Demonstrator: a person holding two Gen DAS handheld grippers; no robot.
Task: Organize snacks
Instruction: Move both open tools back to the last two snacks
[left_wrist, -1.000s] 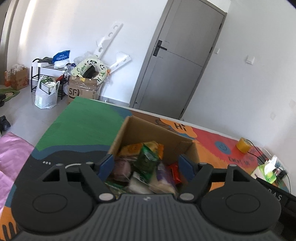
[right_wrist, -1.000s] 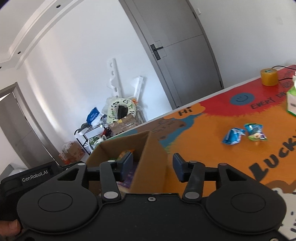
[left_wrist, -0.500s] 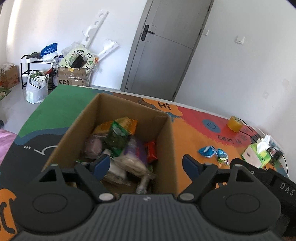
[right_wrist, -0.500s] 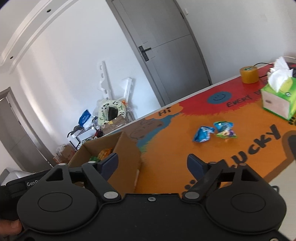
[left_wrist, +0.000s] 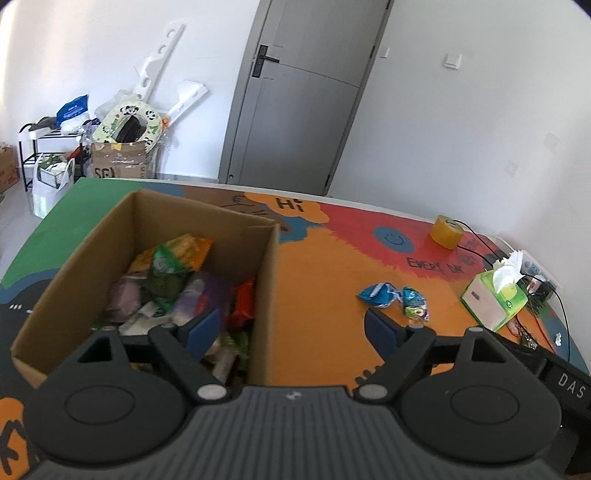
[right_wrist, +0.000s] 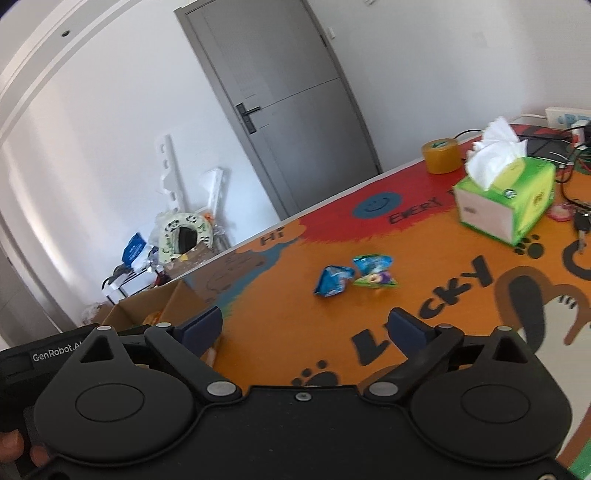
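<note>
— Where are the loose snacks?
— Two packets on the mat, right of the box. Light, crinkly — pinch mid-body. Right gripper and left gripper both gape empty.

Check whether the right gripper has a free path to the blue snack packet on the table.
Probably yes: the right gripper is open and empty, and only bare table lies between it and the blue snack packet.
</note>
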